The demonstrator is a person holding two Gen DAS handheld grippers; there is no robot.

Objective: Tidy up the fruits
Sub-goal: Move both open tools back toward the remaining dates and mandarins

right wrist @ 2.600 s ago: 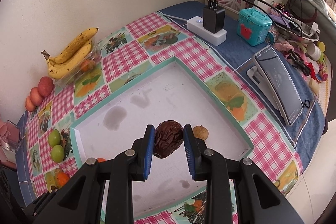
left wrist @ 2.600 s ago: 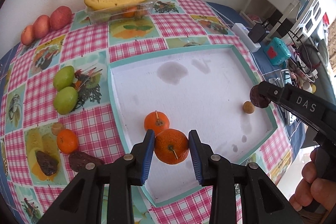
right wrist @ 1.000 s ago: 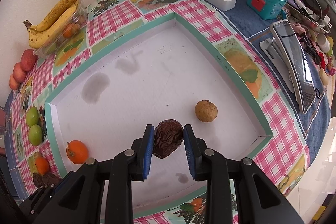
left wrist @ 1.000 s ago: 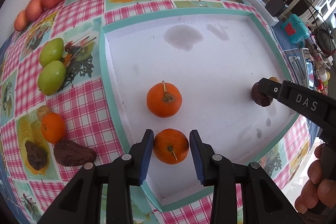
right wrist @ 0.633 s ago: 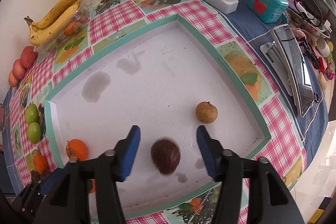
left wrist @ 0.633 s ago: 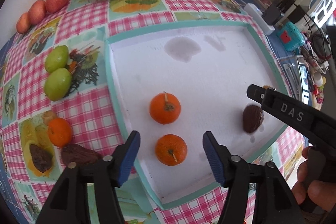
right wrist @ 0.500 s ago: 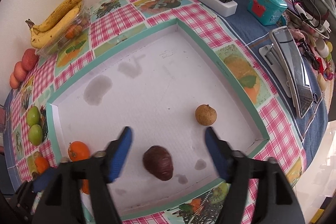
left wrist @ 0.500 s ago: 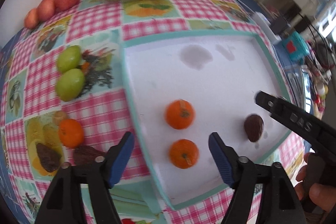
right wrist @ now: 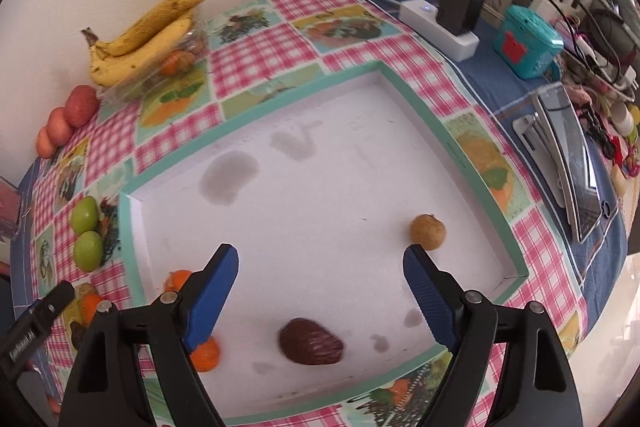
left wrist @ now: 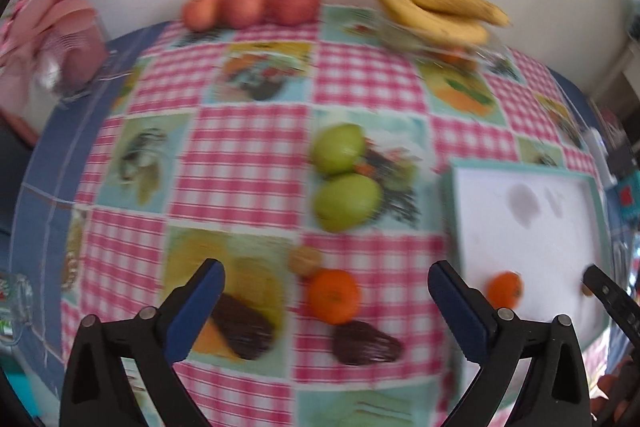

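My left gripper (left wrist: 326, 269) is open over the checked cloth, above an orange (left wrist: 334, 295), a small brown fruit (left wrist: 305, 259) and two dark wrinkled fruits (left wrist: 366, 343). Two green fruits (left wrist: 346, 201) lie further ahead. My right gripper (right wrist: 320, 255) hangs open over the white tray (right wrist: 424, 103). Below it lies a dark wrinkled fruit (right wrist: 311, 342), clear of both fingers. A round brown fruit (right wrist: 428, 231) sits by the right fingertip. Two oranges (right wrist: 178, 279) rest at the tray's left side, one partly hidden behind the left finger.
Bananas (right wrist: 148, 35) on a clear box and red apples (right wrist: 68, 119) line the wall. Right of the tray are a power strip (right wrist: 438, 27), a teal box (right wrist: 528, 43) and a tablet (right wrist: 568, 155). A pink item (left wrist: 64, 27) stands at the far left.
Both grippers let go of their fruit inside the tray and opened wide. The left gripper then swung left, off the tray and over the cloth. The right gripper drew back a little.
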